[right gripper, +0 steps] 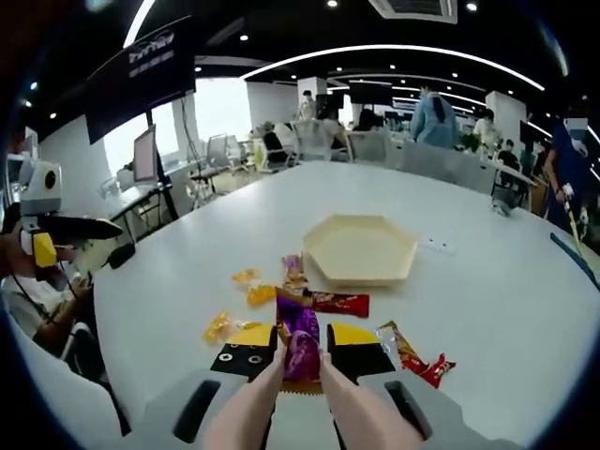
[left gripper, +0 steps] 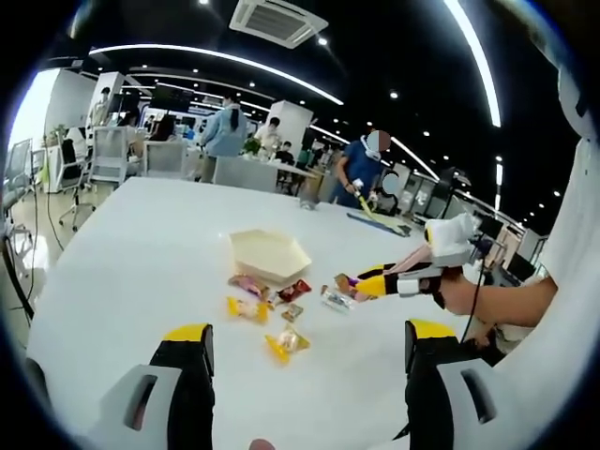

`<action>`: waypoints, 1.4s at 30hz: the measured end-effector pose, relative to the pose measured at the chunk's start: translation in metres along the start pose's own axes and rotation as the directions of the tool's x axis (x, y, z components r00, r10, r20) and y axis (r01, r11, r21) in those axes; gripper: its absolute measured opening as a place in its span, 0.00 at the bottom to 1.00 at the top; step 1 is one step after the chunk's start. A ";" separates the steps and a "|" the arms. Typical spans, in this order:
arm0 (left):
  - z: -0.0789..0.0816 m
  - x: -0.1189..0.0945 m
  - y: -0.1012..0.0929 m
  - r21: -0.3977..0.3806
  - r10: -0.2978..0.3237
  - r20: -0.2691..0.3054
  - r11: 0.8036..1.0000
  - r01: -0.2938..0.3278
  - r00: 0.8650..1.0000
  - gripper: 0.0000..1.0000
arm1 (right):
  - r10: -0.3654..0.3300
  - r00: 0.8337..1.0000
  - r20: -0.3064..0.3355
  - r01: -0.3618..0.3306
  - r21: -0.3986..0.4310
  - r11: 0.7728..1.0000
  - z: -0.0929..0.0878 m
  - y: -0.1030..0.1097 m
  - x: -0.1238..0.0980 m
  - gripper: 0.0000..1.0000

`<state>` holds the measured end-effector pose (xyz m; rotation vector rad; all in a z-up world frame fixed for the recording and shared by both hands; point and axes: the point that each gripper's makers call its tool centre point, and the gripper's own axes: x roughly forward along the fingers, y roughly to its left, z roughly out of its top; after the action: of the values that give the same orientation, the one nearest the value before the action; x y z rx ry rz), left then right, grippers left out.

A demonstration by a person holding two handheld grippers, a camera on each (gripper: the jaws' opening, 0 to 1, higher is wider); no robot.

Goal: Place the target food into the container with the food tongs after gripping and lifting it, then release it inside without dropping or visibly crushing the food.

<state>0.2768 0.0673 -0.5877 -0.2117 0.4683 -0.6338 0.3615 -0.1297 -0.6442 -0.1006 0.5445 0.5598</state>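
Note:
A purple snack packet [right gripper: 301, 345] sits between the tips of pink food tongs [right gripper: 255, 401], and my right gripper [right gripper: 301, 339] is shut on those tongs. Whether the packet is off the table I cannot tell. The cream hexagonal container [right gripper: 359, 248] lies empty just beyond it. From the other side, the right gripper [left gripper: 367, 282] reaches in at the right, low over the snacks, a short way right of the container [left gripper: 270, 251]. My left gripper [left gripper: 307, 337] hangs above the near table with its jaws wide apart and nothing between them.
Loose snack packets lie on the white table [left gripper: 141, 244]: a yellow one [left gripper: 286, 344], a red one [right gripper: 337, 303], an orange one [right gripper: 261, 295] and a red-gold one [right gripper: 417, 356]. People and office chairs stand beyond the far edge.

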 end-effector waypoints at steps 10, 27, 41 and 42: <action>0.010 -0.001 -0.003 0.071 0.001 -0.011 0.997 0.000 1.000 0.84 | -0.024 1.000 0.013 0.024 0.024 0.999 0.009 -0.020 -0.007 0.20; -0.004 0.004 -0.002 0.113 0.049 -0.057 0.993 -0.042 0.997 1.00 | -0.033 0.998 0.046 0.034 -0.006 0.999 0.045 -0.048 0.013 0.20; -0.014 -0.002 0.006 0.099 0.086 -0.089 0.992 -0.077 0.992 0.99 | -0.033 0.996 0.081 0.035 -0.018 0.999 0.088 -0.070 0.057 0.20; -0.016 -0.001 0.007 0.102 0.088 -0.097 0.992 -0.078 0.991 0.99 | -0.036 0.996 0.079 0.037 -0.022 0.999 0.091 -0.072 0.061 0.20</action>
<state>0.2723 0.0730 -0.6036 -0.0668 0.5393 -0.5863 0.4850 -0.1401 -0.6022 -0.1097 0.4585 0.5323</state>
